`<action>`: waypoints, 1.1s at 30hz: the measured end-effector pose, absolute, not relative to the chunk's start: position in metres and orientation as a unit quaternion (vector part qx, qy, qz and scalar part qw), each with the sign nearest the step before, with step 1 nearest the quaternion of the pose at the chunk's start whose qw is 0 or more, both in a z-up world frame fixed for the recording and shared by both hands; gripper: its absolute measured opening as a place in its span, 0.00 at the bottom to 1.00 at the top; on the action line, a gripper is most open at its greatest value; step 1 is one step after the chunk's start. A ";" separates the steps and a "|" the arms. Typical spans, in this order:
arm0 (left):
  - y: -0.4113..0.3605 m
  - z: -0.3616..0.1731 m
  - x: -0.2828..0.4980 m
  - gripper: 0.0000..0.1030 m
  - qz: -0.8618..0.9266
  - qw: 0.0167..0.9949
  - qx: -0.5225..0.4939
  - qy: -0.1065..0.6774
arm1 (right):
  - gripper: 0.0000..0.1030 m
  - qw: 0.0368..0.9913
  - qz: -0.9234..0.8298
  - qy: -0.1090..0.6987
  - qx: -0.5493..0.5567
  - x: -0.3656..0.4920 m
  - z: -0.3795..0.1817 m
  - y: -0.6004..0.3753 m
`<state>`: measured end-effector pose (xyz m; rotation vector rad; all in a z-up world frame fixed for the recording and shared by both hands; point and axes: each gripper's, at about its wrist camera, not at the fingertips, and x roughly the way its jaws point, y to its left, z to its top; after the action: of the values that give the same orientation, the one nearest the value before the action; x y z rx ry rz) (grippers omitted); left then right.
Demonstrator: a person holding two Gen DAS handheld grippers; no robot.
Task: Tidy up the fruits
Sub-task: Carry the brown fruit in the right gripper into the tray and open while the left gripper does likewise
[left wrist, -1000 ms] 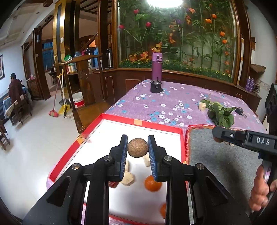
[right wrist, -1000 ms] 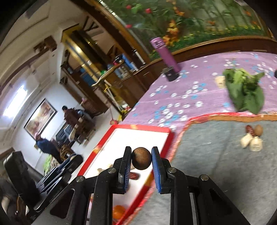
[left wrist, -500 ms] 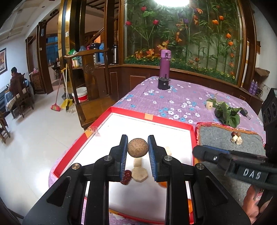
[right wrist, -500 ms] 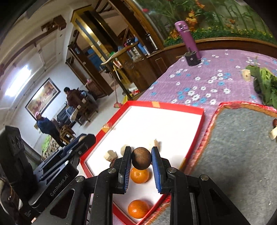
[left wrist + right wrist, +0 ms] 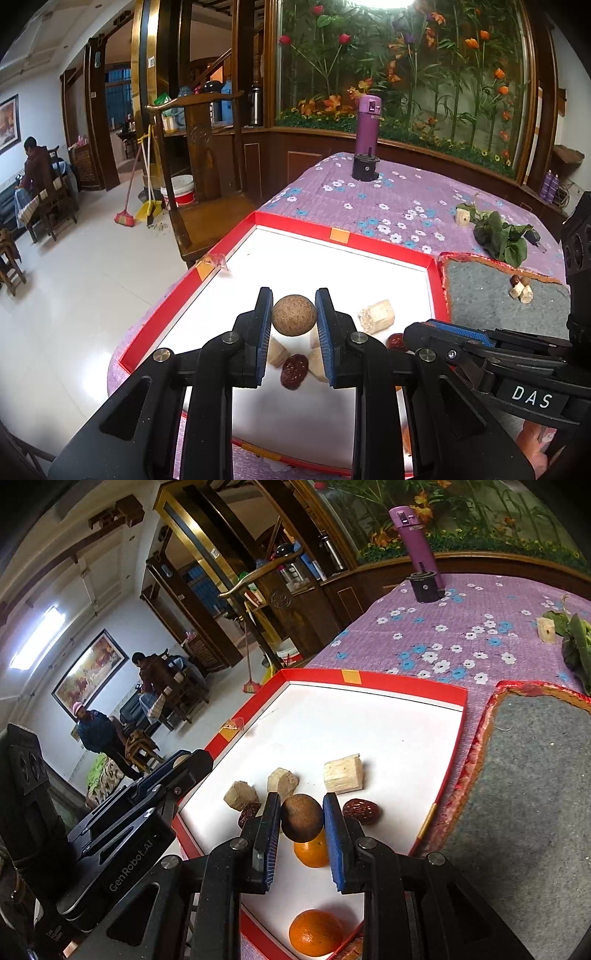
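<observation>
The left tool (image 5: 294, 320) is clamped on a round brown fruit (image 5: 294, 315), holding it above the white floor of the red-rimmed tray (image 5: 373, 243). The right tool (image 5: 302, 821) grips a second, darker brown round fruit (image 5: 302, 822) over the same tray. Beneath and around the right tool lie two oranges (image 5: 312, 851) (image 5: 316, 932), red dates (image 5: 361, 811) and pale cut chunks (image 5: 343, 773), all inside the tray. Just beside the tray on its right sits a grey mat (image 5: 506, 304) carrying a few small pieces (image 5: 521, 290). Farther off on the purple flowered tabletop (image 5: 369, 195) are leafy greens (image 5: 498, 232) and a purple bottle (image 5: 365, 127).
</observation>
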<state>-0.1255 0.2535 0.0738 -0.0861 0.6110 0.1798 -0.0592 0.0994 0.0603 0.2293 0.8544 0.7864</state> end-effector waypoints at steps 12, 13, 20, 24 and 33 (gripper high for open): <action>0.264 0.060 -0.119 0.22 0.098 0.942 -0.046 0.317 | 0.22 0.830 0.367 0.406 0.109 -0.055 0.053 0.107; 0.265 0.059 -0.119 0.22 0.099 0.942 -0.047 0.318 | 0.22 0.830 0.366 0.407 0.110 -0.055 0.052 0.107; 0.270 0.055 -0.115 0.22 0.109 0.938 -0.048 0.325 | 0.22 0.834 0.360 0.405 0.107 -0.051 0.053 0.113; 0.272 0.048 -0.110 0.22 0.114 0.934 -0.045 0.336 | 0.22 0.838 0.351 0.404 0.099 -0.048 0.051 0.118; 0.275 0.040 -0.104 0.22 0.118 0.928 -0.049 0.350 | 0.22 0.839 0.339 0.414 0.097 -0.039 0.040 0.119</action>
<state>-0.1043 0.2752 0.0404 -0.1007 0.7182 0.2410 -0.0387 0.1189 0.0402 0.2043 0.8752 0.7158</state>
